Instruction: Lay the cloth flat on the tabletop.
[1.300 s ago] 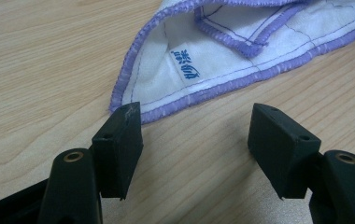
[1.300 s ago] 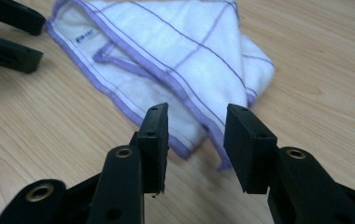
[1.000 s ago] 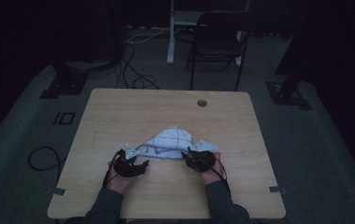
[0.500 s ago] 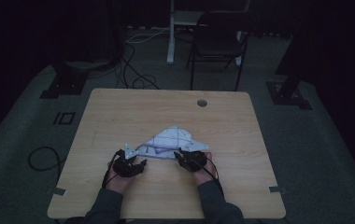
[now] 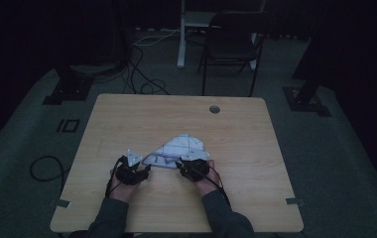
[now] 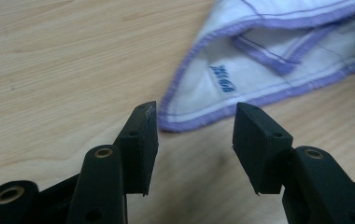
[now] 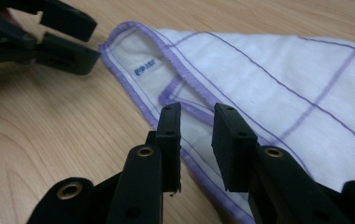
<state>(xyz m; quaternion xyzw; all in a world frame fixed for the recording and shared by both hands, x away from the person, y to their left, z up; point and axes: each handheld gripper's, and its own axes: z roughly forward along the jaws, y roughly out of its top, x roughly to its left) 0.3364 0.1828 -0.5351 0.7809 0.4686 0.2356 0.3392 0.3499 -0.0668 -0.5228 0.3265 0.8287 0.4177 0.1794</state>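
Left tongs (image 6: 192,140): jaws wide apart, empty, just short of the cloth's (image 6: 278,60) purple-hemmed corner, which lies flat on the desk (image 6: 63,60) between and beyond the tips without touching them. A small blue printed mark sits just inside that corner.

Right tongs (image 7: 196,140): jaws a narrow gap apart, straddling the cloth's (image 7: 269,79) near hem; whether the pads touch the fabric cannot be told. The left tongs (image 7: 49,42) appear at upper left of the right gripper view, tips beside the cloth's corner.

High view: left tongs (image 5: 144,171) and right tongs (image 5: 181,166) flank the near edge of the cloth (image 5: 181,148), a white, purple-lined piece folded to a rough triangle. It lies slightly toward the near edge of the desk (image 5: 127,114), about midway between the left and right edges. Both sleeves enter over the near edge. A round hole (image 5: 215,109) marks the far side, right of centre. A chair (image 5: 231,44) stands beyond the far edge.
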